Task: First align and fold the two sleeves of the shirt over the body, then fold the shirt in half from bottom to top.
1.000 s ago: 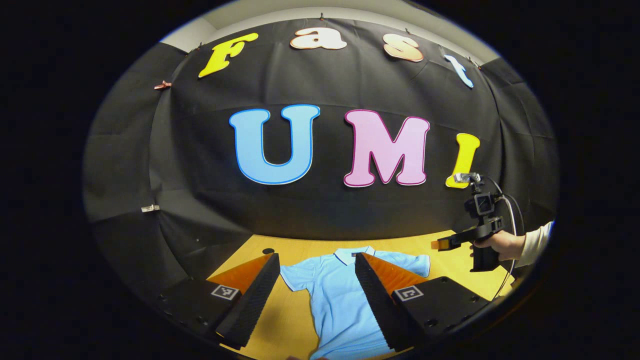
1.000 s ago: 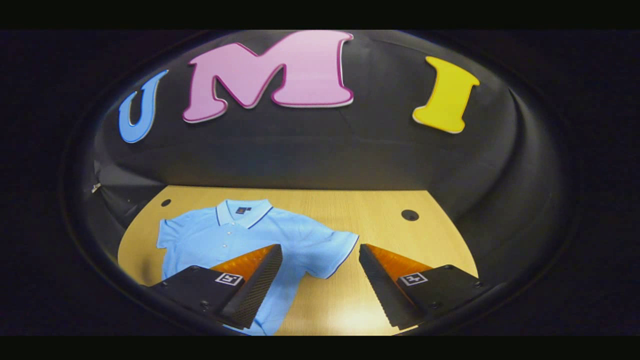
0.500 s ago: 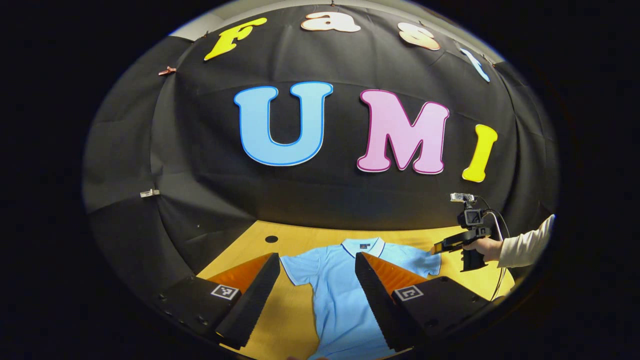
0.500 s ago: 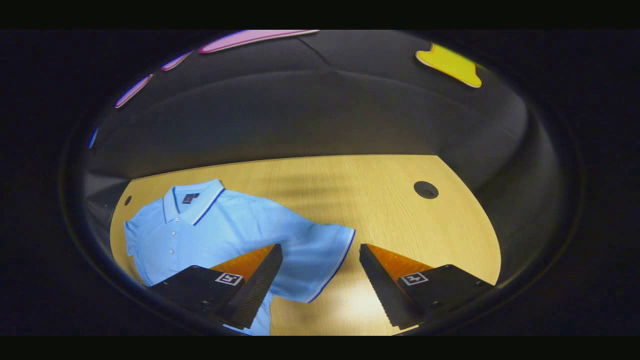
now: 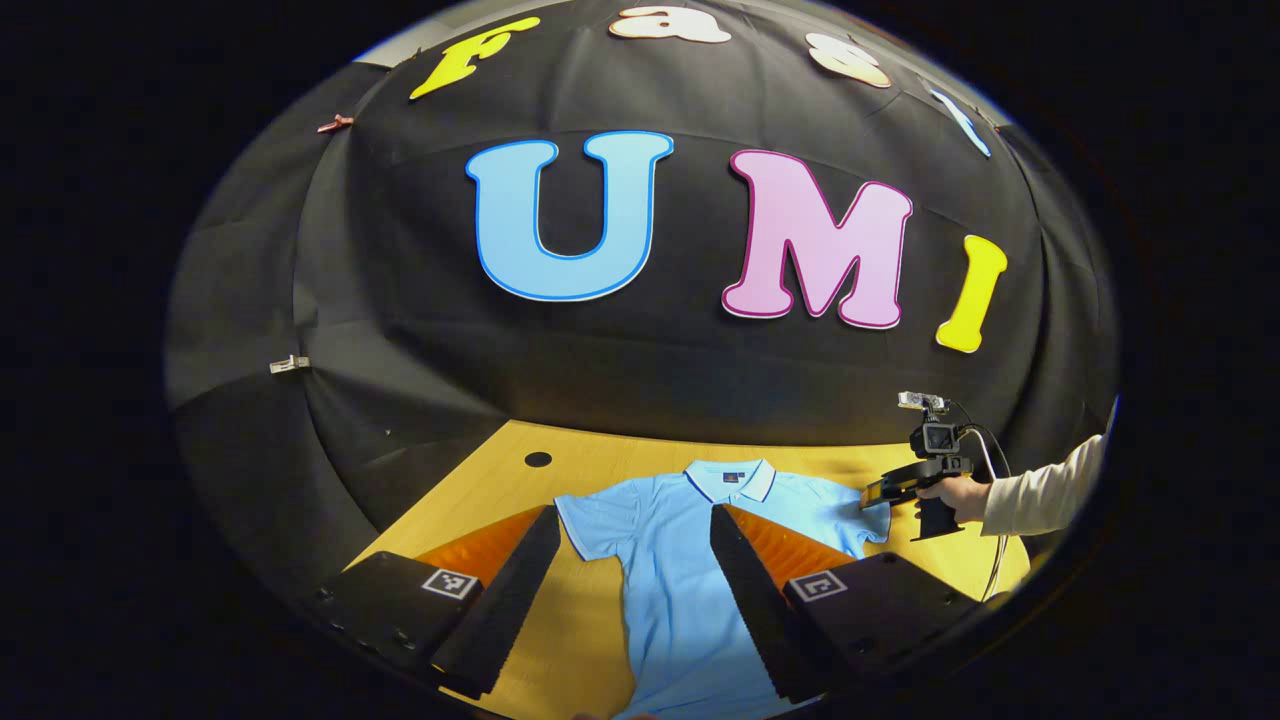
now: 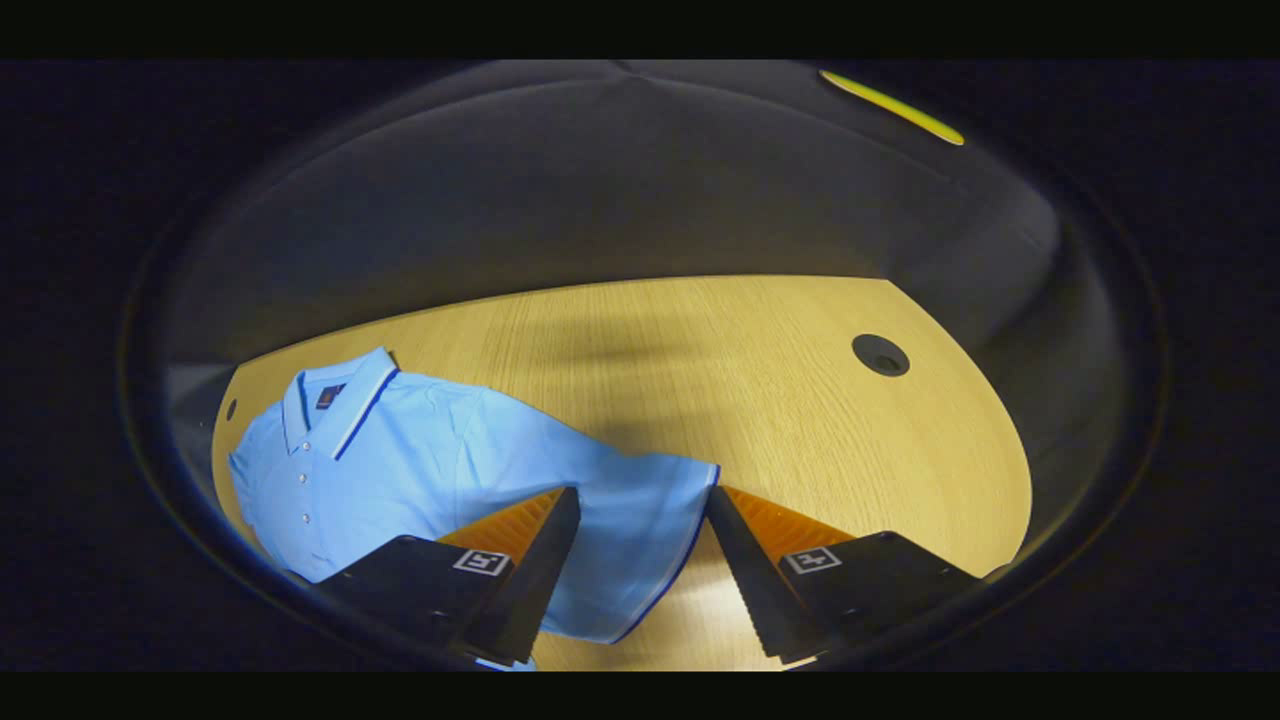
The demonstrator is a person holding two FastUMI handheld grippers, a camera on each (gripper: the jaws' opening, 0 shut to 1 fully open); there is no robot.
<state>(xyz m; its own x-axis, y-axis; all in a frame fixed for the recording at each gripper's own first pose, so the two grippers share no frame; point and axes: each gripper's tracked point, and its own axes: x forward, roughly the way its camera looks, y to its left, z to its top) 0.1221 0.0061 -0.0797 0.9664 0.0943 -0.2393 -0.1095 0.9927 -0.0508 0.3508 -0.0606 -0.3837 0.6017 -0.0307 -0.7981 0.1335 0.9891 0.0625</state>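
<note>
A light blue polo shirt (image 5: 680, 570) lies flat on the wooden table (image 5: 600, 468), collar toward the far wall. My left gripper (image 5: 632, 520) hovers open above the shirt's near part, one finger over bare wood beside the left sleeve (image 5: 598, 520), the other over the body. In the right gripper view, the shirt (image 6: 430, 450) stretches off to the left and its dark-trimmed right sleeve (image 6: 645, 570) lies between the fingers of my right gripper (image 6: 641, 497), which is open and low over it. The left gripper view shows that right gripper (image 5: 882, 492) at the sleeve's end.
A hand (image 5: 950, 492) in a white cuff (image 5: 1040, 490) holds the right gripper. Round holes sit in the table (image 6: 780, 400) near the back left (image 5: 538, 459) and back right (image 6: 880, 354). Black cloth walls close the back and sides.
My right gripper has dropped and tilted down over the right sleeve, and its fingers have narrowed slightly around it. The left gripper has tipped down a little, showing more of the table.
</note>
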